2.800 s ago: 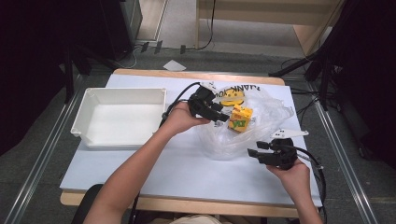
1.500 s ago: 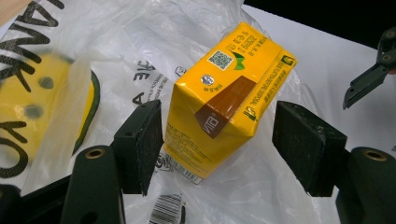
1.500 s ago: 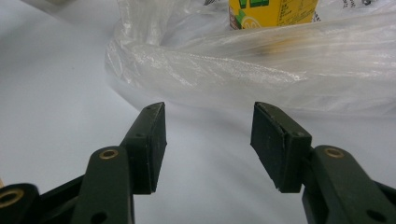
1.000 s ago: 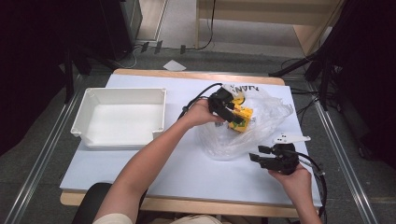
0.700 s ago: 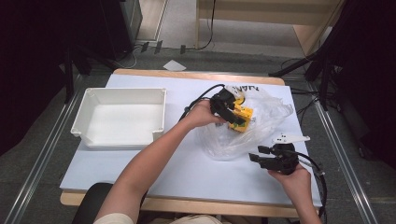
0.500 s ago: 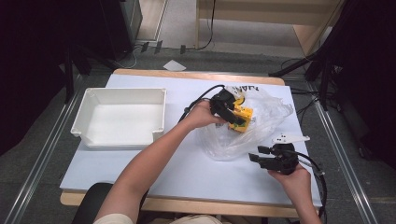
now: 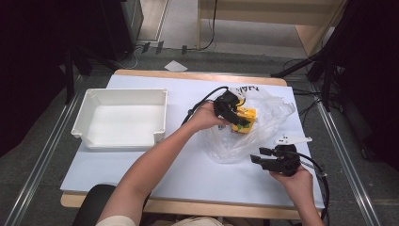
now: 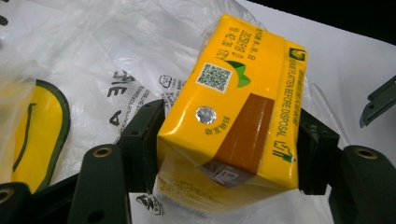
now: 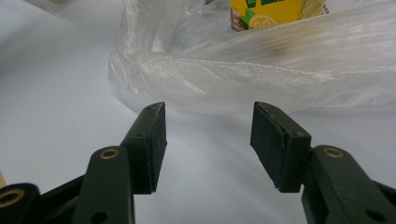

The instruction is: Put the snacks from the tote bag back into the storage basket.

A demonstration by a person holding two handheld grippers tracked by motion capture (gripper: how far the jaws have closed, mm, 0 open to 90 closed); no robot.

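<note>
- The tray (image 7: 121,121) sits on the left half of the table (image 7: 155,174), with bare tabletop between it and the near edge.
- The plastic bag (image 7: 263,127) lies on the right half, well apart from the tray.
- The carton (image 8: 231,107) is at the bag, toward its far side, clamped between the jaws of the left gripper (image 7: 235,115), which comes in from the left.
- The right gripper (image 9: 208,140) hovers over the table just near of the bag's near right edge, jaws spread and pointing left at it.

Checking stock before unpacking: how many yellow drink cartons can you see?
1: the yellow carton, clamped in the left gripper over the plastic bag. The bag may hide others.
</note>
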